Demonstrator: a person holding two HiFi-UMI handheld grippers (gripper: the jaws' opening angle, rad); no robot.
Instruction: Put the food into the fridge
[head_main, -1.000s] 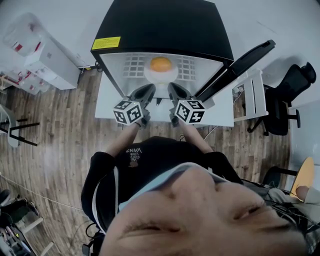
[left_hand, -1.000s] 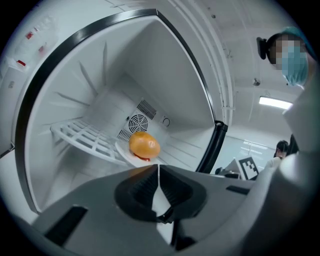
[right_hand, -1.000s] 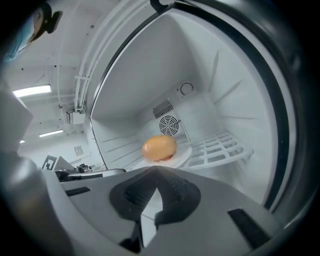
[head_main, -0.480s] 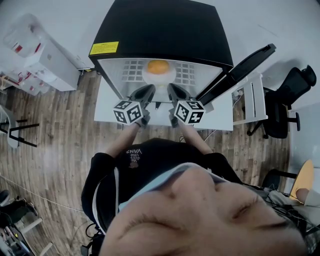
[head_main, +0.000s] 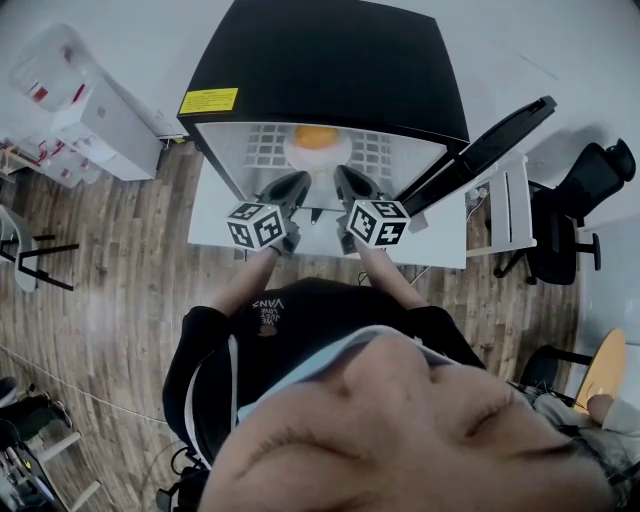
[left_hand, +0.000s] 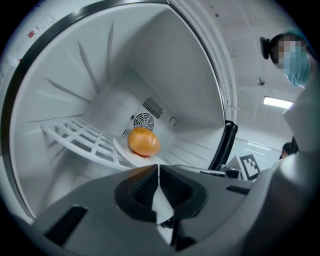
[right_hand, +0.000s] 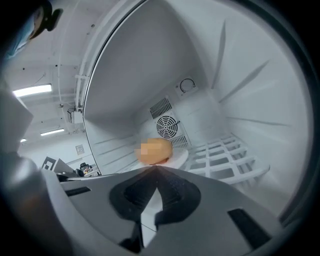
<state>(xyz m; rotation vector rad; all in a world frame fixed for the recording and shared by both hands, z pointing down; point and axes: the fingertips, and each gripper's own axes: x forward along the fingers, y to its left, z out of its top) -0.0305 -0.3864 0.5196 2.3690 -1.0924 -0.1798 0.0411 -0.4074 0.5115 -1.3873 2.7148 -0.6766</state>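
Observation:
An orange bun (head_main: 316, 137) (left_hand: 144, 141) (right_hand: 155, 150) lies on a white plate (head_main: 300, 155) (left_hand: 125, 150) (right_hand: 179, 156). The plate rests on the white wire shelf (head_main: 265, 135) (left_hand: 75, 135) (right_hand: 225, 155) inside the open black fridge (head_main: 330, 60). My left gripper (head_main: 303, 178) (left_hand: 158, 167) and right gripper (head_main: 338, 172) (right_hand: 155, 169) reach in side by side. Each is shut at the plate's near rim, and a white edge shows between its jaws. The jaws hide the plate's nearest part.
The fridge door (head_main: 480, 150) stands swung open at the right. A fan grille (left_hand: 145, 120) sits in the fridge's back wall. White boxes (head_main: 90, 110) stand at the left on the wood floor. A white rack (head_main: 505, 200) and an office chair (head_main: 570, 210) stand at the right.
The head view has shifted a little, so the fridge sits slightly lower in the picture. Both grippers and the plate with the bun keep their places.

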